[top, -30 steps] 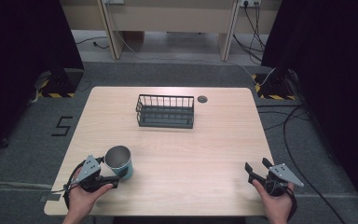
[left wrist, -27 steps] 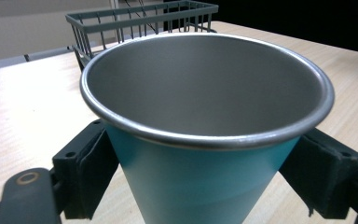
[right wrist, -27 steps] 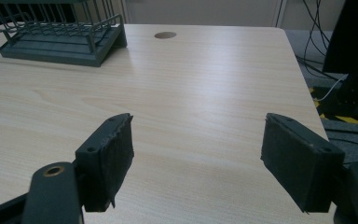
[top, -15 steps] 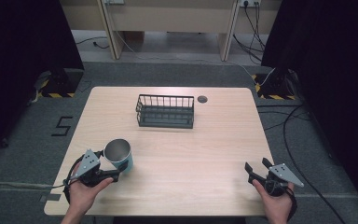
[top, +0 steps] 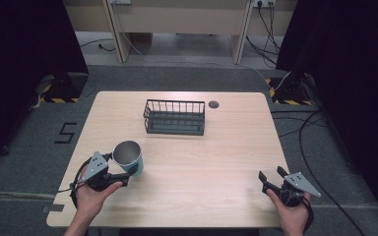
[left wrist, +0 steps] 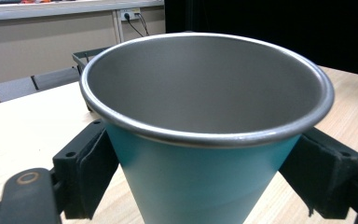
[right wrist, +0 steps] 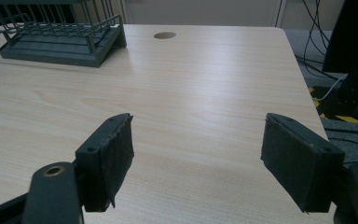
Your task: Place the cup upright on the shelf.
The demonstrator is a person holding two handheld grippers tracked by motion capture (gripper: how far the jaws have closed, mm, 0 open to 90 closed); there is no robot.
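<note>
High view — the left hand-held gripper (top: pixel 123 173) grasps a teal cup (top: pixel 128 157) near the front left corner of the tabletop (top: pixel 236 147).
The cup stands upright and mouth up, a pad pressed to each side of its wall, as the left gripper view shows. The right hand-held gripper (top: pixel 271 178) rests released at the front right — jaws wide apart over bare wood. A wire basket (top: pixel 174 117) sits well apart, toward the far edge.

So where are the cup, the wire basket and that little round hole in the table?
cup (top: pixel 130 158), high view, on its teal side wall
wire basket (top: pixel 174 129), high view, on its front wall
round hole (top: pixel 213 104), high view, on its dark centre
</note>
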